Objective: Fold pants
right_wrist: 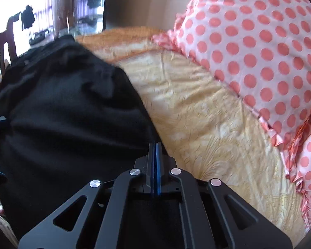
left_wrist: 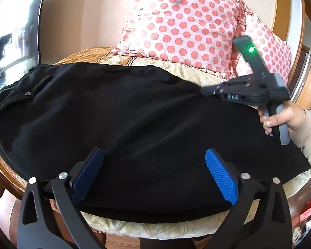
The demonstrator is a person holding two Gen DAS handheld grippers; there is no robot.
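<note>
Black pants [left_wrist: 124, 124] lie across the bed, waistband and buttoned pocket at the left, legs running right. My left gripper [left_wrist: 155, 155] is open, its blue pads [left_wrist: 221, 176] spread above the near edge of the pants. My right gripper [left_wrist: 209, 92] is seen from the side at the pants' far right edge, held by a hand. In the right wrist view the right gripper [right_wrist: 155, 145] has its pads pressed together at the edge of the black pants [right_wrist: 62, 114]; whether cloth is pinched between them does not show.
A cream and orange patterned bedspread [right_wrist: 207, 124] covers the bed. Two pink polka-dot pillows [left_wrist: 182, 25] lean at the head. A window [left_wrist: 10, 37] is at the left. The bed's near edge [left_wrist: 155, 228] is just below my left gripper.
</note>
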